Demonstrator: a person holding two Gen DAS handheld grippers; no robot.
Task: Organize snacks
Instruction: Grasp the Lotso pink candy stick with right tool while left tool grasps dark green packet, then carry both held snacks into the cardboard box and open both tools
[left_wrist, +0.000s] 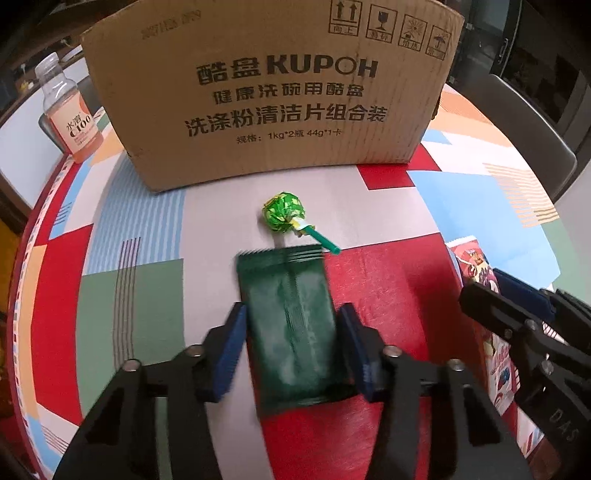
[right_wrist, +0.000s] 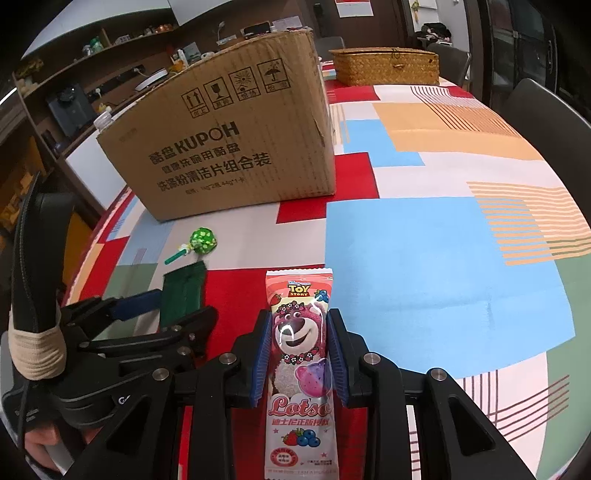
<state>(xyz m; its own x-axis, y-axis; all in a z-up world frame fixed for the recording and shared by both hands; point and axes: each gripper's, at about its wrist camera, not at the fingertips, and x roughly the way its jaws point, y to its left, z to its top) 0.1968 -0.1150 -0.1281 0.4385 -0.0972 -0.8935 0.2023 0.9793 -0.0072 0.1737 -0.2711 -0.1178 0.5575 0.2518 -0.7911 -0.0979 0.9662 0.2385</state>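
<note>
A dark green snack packet (left_wrist: 291, 321) lies flat on the patterned tablecloth between the blue pads of my left gripper (left_wrist: 291, 332); the pads touch both its sides. It also shows in the right wrist view (right_wrist: 183, 291). A pink Lotso Toy Story snack packet (right_wrist: 300, 354) sits between the pads of my right gripper (right_wrist: 297, 343), which press its sides. A green wrapped lollipop (left_wrist: 286, 214) lies just beyond the green packet, before the cardboard box (left_wrist: 273, 96). The lollipop also shows in the right wrist view (right_wrist: 201, 242).
The open KUPOH box (right_wrist: 236, 147) stands at the far middle of the table. An orange C100 drink bottle (left_wrist: 68, 110) stands left of it. A woven basket (right_wrist: 384, 66) sits far back. A dark chair (right_wrist: 546, 114) stands at the right edge.
</note>
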